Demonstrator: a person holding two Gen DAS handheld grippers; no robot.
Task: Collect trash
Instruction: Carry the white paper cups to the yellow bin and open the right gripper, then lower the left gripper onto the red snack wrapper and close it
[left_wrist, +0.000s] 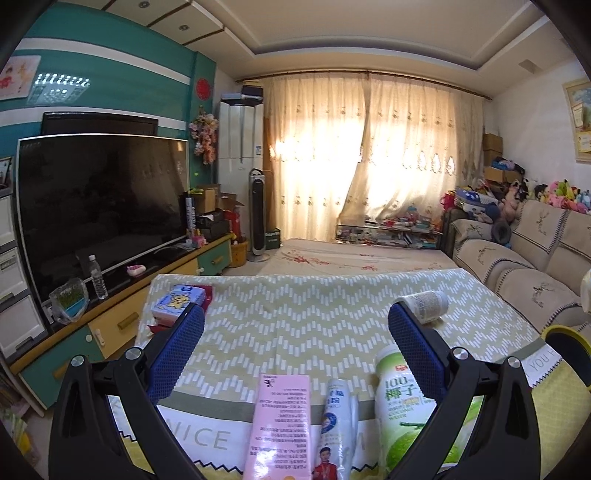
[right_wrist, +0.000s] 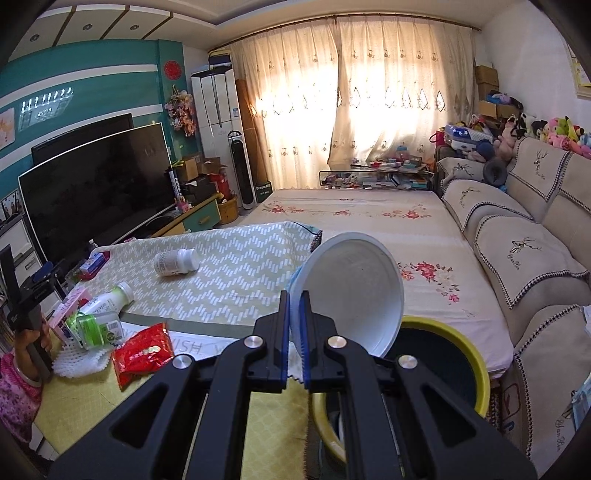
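Two views split the scene: only the right wrist's shows the right gripper (right_wrist: 294, 314) pinching the rim of a smooth white bowl (right_wrist: 354, 291), tilted just above the round yellow-rimmed bin (right_wrist: 476, 373). The left gripper (left_wrist: 295, 332) gapes wide over the chevron tablecloth (left_wrist: 295, 314), and by the bin a pink carton (left_wrist: 280, 421), a crumpled tube (left_wrist: 338, 424) and a green-and-white bottle (left_wrist: 402, 406) lie between its fingers.

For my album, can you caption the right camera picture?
Right gripper pinches a white bowl above the yellow bin.

My left claw (left_wrist: 295, 332) hangs level with its blue pads spread wide, gripping nothing. My right claw (right_wrist: 294, 314) is pinched nearly closed, tilted slightly downward.
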